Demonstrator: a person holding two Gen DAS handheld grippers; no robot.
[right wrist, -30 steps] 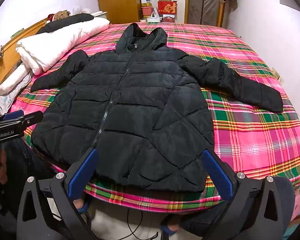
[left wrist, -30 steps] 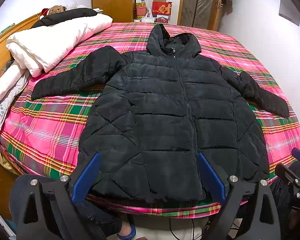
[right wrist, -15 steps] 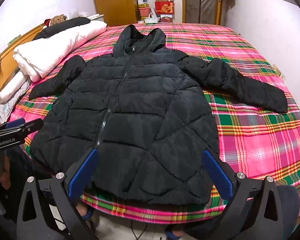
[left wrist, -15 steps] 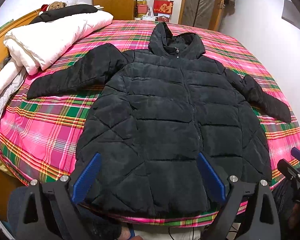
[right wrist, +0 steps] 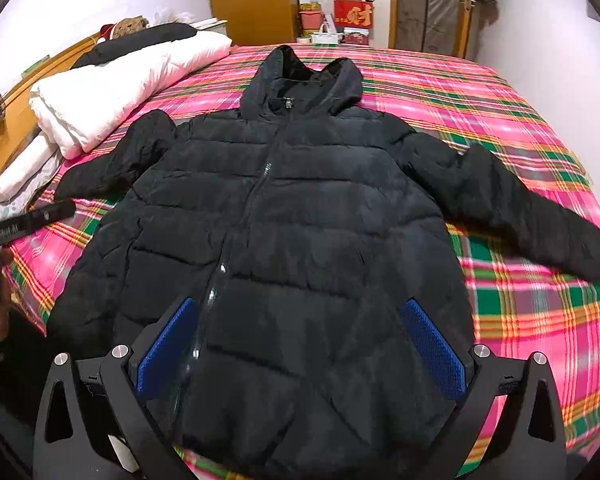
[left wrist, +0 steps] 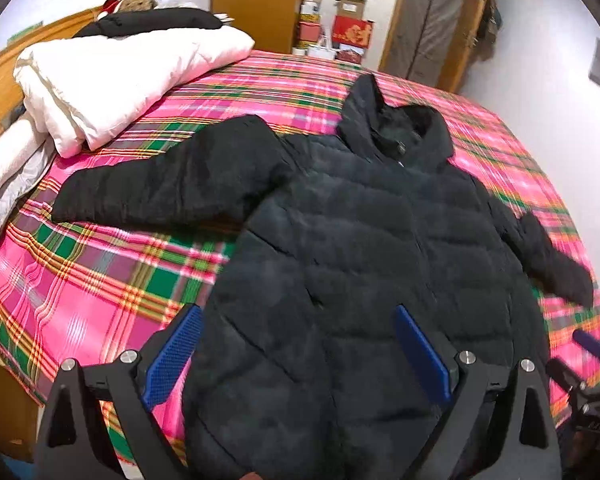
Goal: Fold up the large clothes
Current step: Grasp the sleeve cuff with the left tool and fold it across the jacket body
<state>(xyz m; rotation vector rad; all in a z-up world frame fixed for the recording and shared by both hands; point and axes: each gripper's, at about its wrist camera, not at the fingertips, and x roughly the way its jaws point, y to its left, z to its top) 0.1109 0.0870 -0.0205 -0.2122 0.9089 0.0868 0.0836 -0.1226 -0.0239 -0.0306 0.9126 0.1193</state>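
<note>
A black quilted hooded jacket (left wrist: 360, 240) lies flat, front up and zipped, on the plaid bed, sleeves spread to both sides; it also shows in the right wrist view (right wrist: 300, 220). My left gripper (left wrist: 298, 352) is open and empty, hovering over the jacket's lower left part near the hem. My right gripper (right wrist: 300, 344) is open and empty, over the jacket's lower right part, beside the zip. The left sleeve (left wrist: 160, 188) reaches toward the bedding; the right sleeve (right wrist: 520, 208) lies toward the bed's right edge.
The bed has a pink and green plaid cover (left wrist: 100, 280). A folded white duvet (left wrist: 112, 84) and pillows lie along the wooden headboard on the left. Boxes (right wrist: 352, 12), a wardrobe and a door stand at the far wall. A white wall is to the right.
Both grippers have moved forward and down over the jacket's lower part; the hem has dropped below the fingers in both views. The jacket itself has not moved.
</note>
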